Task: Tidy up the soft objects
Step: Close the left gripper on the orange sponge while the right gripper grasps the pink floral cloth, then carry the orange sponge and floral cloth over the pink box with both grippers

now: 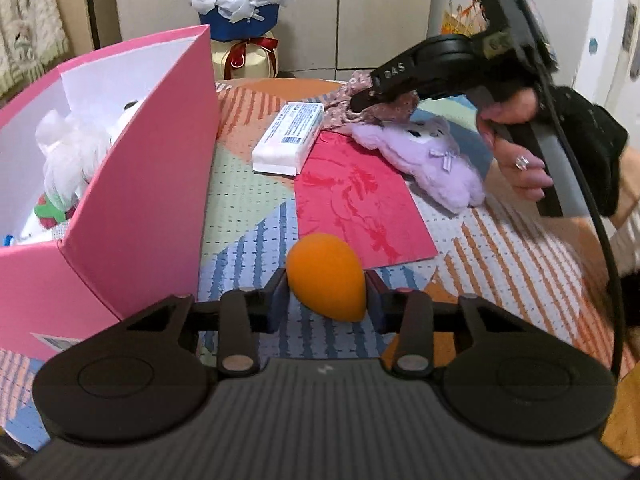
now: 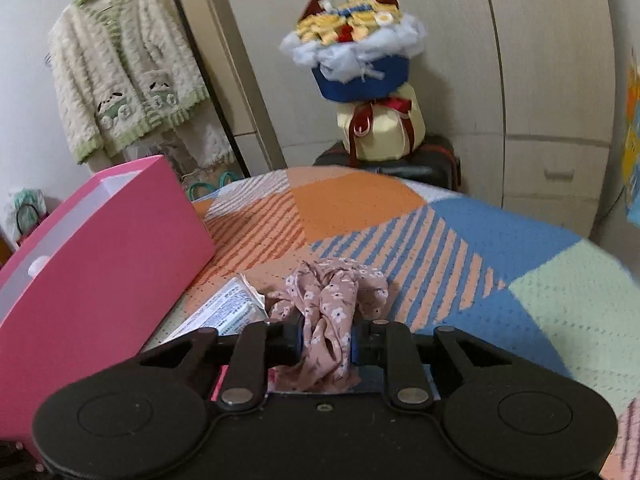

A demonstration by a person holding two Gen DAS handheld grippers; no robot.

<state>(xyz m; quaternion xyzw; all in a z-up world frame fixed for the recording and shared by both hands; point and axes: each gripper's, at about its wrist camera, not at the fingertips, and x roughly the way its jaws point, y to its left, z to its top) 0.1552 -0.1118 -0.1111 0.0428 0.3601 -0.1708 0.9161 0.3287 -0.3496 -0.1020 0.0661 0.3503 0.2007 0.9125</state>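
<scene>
We hold the left gripper (image 1: pixel 326 300) low over the patterned bedspread (image 1: pixel 500 264), and its jaws press on either side of an orange egg-shaped sponge (image 1: pixel 326 278) that rests on the cloth just in front of a red envelope (image 1: pixel 356 204). The sponge bulges between the pads, so the grip looks firm.

Our right gripper (image 2: pixel 326 340) is clamped on a pink floral scrunchie (image 2: pixel 332 304); the fabric is bunched tightly between the two pads and spills out above and below them. From the left wrist view we see that same gripper (image 1: pixel 366 102) reaching in from the right, with our hand (image 1: pixel 516 136) wrapped around its handle and its tip in the scrunchie (image 1: pixel 360 94).

Just beside the scrunchie lies a purple plush toy (image 1: pixel 432 156), sprawled partly over the far edge of the red envelope. A white pack of tissues (image 1: pixel 290 138) sits between the plush toy and a tall pink box (image 1: pixel 140 184). The box stands open at the left, and white plush toys (image 1: pixel 76 152) are already inside it.

Behind the bed, a bouquet in a blue wrap (image 2: pixel 356 56) stands on a cream box with a red ribbon (image 2: pixel 380 128), and a fluffy cardigan (image 2: pixel 128 68) hangs on the left.
</scene>
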